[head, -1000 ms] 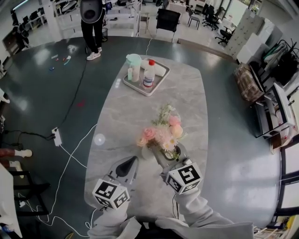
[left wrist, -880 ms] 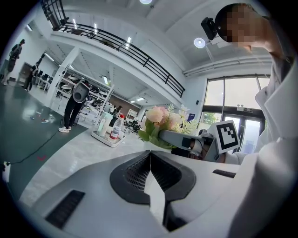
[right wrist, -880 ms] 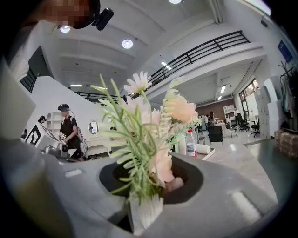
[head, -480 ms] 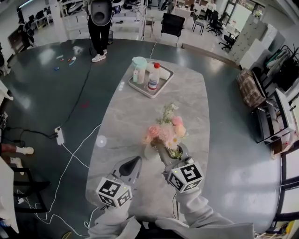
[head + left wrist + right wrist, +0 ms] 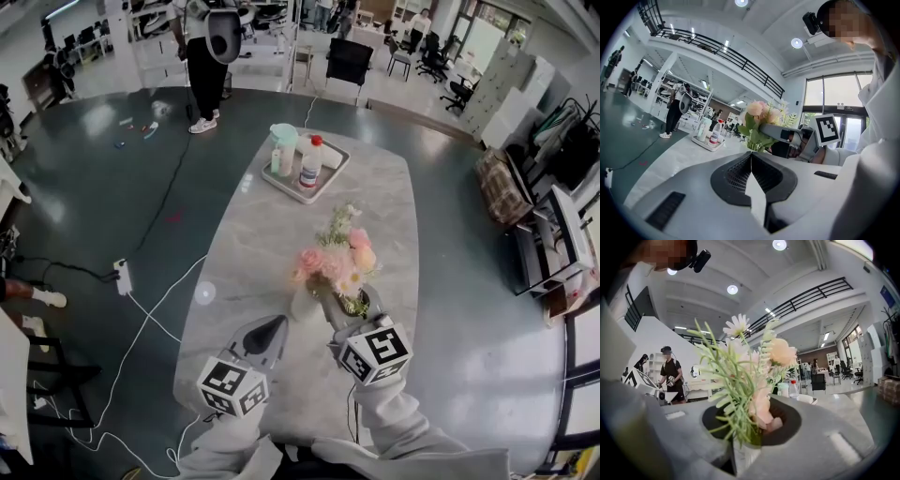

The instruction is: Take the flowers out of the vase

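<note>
The right gripper (image 5: pixel 328 305) has risen slightly, its jaws just closing onto the thin green stems of the soft pink flowers (image 5: pixel 339 262), near the marbled table's (image 5: pixel 375 197) near edge. The pale round shape beside them is perhaps the vase (image 5: pixel 302 306). The left gripper (image 5: pixel 272 325) is level, jaws together.

Head view steeply down, flowers (image 5: pixel 336 263) shared

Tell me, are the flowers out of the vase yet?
Not yet. Done: the jaws of the right gripper have just been closing on the stems of the pink and white flower bunch. In hand: that grip. Left: the bunch stands right over the white vase and needs pulling clear. The left gripper is shut, empty.
</note>
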Demonstrator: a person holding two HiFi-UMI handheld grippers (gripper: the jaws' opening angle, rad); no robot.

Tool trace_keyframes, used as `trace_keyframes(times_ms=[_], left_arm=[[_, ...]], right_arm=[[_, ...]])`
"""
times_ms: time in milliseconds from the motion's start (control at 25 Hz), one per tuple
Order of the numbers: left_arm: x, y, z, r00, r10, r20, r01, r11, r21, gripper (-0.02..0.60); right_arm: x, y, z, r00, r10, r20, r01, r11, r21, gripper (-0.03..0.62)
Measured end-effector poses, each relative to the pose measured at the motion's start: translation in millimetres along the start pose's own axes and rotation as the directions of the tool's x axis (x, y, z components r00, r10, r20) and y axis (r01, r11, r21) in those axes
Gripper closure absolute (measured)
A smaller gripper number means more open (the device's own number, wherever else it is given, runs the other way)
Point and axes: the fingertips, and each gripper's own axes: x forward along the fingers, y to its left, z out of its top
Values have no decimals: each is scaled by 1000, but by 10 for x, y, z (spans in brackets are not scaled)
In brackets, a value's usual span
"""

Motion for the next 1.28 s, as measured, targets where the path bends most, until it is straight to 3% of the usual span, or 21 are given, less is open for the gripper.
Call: trace_keyframes(times_ms=[640, 1280], left_arm=[[-234, -124, 27, 1000, 11, 25, -12, 1000, 10, 578], [-333, -250, 194, 998, -5, 61, 3, 999, 39, 578]], right_arm=[[-90, 96, 212, 999, -1, 38, 3, 999, -34, 505], [-273, 176, 731, 991, -3, 132, 11, 998, -60, 504]])
